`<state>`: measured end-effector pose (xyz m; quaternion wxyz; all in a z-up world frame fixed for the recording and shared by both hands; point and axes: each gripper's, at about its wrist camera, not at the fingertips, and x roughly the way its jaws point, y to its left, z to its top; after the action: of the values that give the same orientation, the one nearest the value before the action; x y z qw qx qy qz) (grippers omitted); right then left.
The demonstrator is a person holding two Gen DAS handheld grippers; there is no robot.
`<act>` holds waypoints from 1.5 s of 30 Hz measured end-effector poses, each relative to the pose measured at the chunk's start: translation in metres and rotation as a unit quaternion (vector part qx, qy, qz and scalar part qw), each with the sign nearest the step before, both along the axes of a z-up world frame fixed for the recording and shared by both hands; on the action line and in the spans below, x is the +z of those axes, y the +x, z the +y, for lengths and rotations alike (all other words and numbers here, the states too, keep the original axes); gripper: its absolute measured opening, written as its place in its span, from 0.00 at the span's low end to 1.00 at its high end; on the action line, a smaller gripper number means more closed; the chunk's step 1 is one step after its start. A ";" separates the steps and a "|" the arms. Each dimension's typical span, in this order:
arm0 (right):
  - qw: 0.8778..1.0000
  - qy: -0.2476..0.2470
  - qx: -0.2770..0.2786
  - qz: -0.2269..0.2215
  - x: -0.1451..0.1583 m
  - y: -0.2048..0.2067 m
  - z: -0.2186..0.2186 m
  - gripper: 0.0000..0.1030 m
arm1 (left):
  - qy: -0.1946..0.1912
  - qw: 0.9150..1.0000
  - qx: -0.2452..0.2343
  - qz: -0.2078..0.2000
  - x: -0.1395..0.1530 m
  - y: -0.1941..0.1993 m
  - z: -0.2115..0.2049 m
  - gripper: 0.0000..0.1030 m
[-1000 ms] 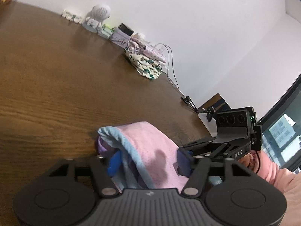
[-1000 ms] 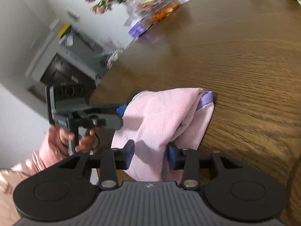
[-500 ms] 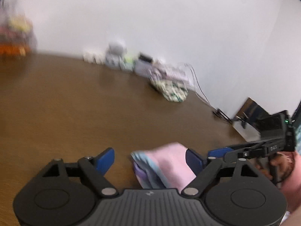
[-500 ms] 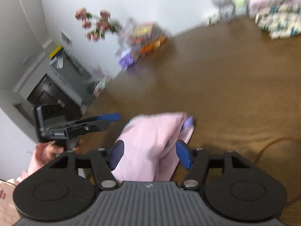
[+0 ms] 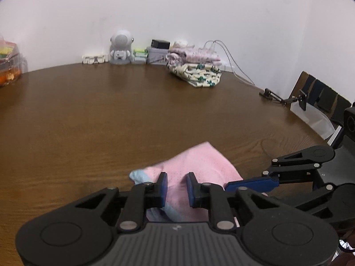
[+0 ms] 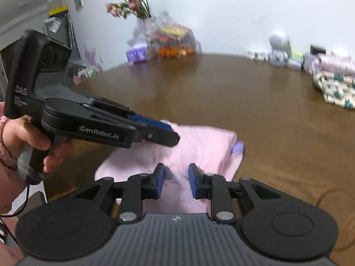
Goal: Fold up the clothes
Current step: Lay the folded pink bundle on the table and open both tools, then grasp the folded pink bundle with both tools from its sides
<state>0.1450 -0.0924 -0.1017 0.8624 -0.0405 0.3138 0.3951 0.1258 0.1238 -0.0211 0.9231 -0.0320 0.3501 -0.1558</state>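
My soft pink mesh cloth (image 5: 199, 166) lies bunched in a small folded bundle at the near edge of the brown wooden table (image 5: 111, 110), with my left gripper (image 5: 176, 186) and right gripper (image 6: 176, 180) part open, holding nothing, so it looks nearly folded.

A pink garment (image 5: 199, 166) with pale-blue trim lies on the dark brown wood-grain table (image 5: 111, 115).

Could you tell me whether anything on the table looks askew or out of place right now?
The folded pink mesh garment is slightly untidy: a purple edge pokes out at one corner, a light blue one at another. The stack of folded patterned clothes by the wall looks neat.
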 end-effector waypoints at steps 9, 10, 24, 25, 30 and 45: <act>1.000 0.020 -0.009 -0.010 0.002 -0.009 -0.014 0.48 | -0.020 0.999 0.003 -0.031 0.007 -0.011 0.002 0.60; 0.999 0.036 -0.010 -0.010 0.006 -0.011 -0.020 0.58 | -0.029 0.999 0.005 -0.046 0.012 -0.017 0.004 0.71; 0.996 0.039 -0.062 -0.049 0.016 -0.068 -0.070 1.00 | -0.058 0.991 0.098 -0.073 0.016 -0.118 -0.012 1.00; 0.996 0.036 -0.066 -0.046 0.015 -0.071 -0.072 1.00 | -0.065 0.991 0.102 -0.063 0.012 -0.122 -0.013 1.00; 0.996 0.037 -0.074 -0.034 0.011 -0.079 -0.077 1.00 | -0.066 0.991 0.109 -0.046 0.005 -0.130 -0.017 1.00; 0.996 0.047 -0.081 0.009 0.017 -0.063 -0.077 1.00 | -0.077 0.987 0.141 -0.019 0.013 -0.117 -0.004 1.00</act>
<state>0.0824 -0.1698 -0.0844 0.8895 0.0290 0.3055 0.3385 0.0086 0.1198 -0.0081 0.9372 -0.1495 0.3111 -0.0511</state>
